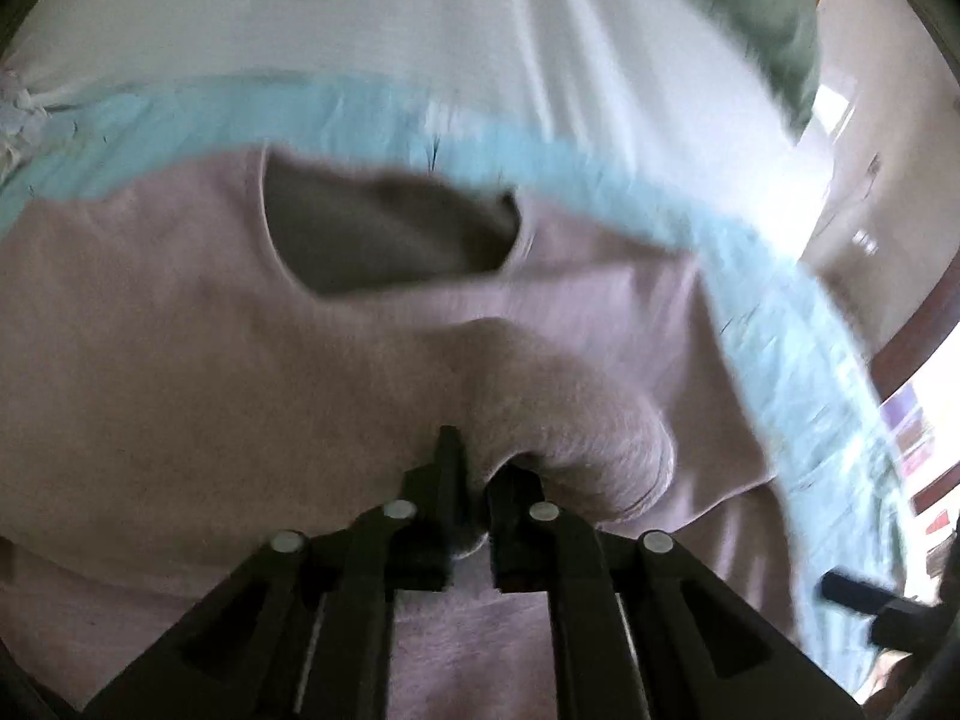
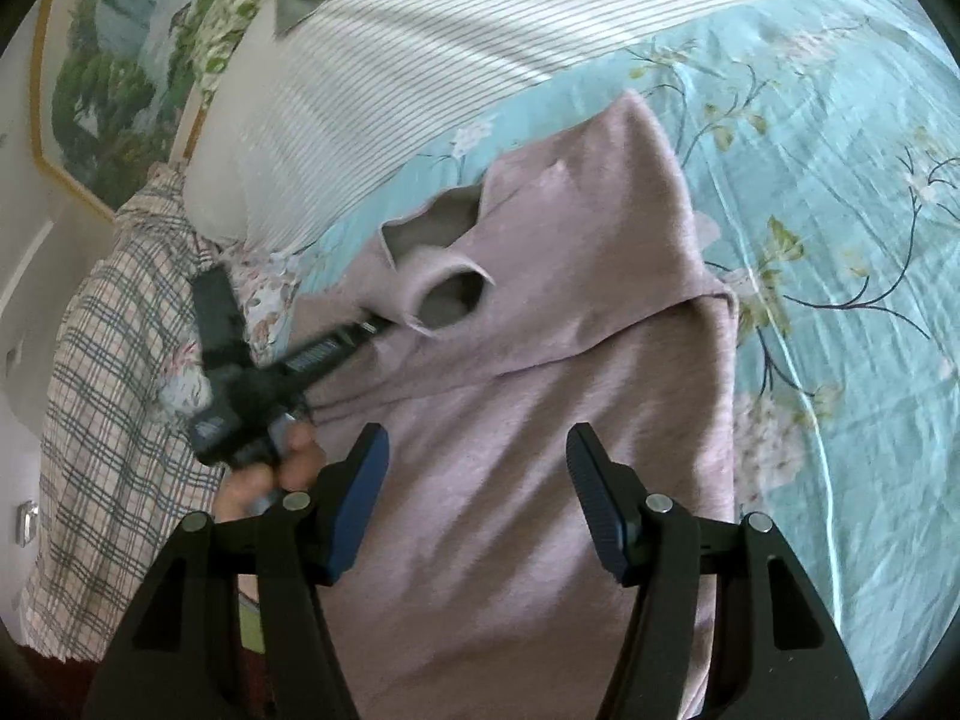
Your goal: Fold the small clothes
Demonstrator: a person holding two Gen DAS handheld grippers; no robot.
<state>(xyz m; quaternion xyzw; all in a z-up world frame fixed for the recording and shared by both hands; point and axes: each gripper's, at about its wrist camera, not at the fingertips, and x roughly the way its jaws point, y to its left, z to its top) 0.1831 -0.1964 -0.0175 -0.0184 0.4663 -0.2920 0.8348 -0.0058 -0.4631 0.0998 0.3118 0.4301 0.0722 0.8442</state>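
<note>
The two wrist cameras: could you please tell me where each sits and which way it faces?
Left wrist: on the left gripper, angled down at the pink garment, a fold between its jaws.
Right wrist: on the right gripper, jaws open, angled down over the garment; a hand shows.
Shared: the garment, the floral sheet, the striped pillow.

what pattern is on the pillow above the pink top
Thin grey and white stripes on the pillow, clearest in the right wrist view.

We see our left hand-held gripper (image 1: 474, 480) with matte black linkage arms and silver rivets; our right hand-held gripper (image 2: 477, 480) has ribbed blue-black pads.
</note>
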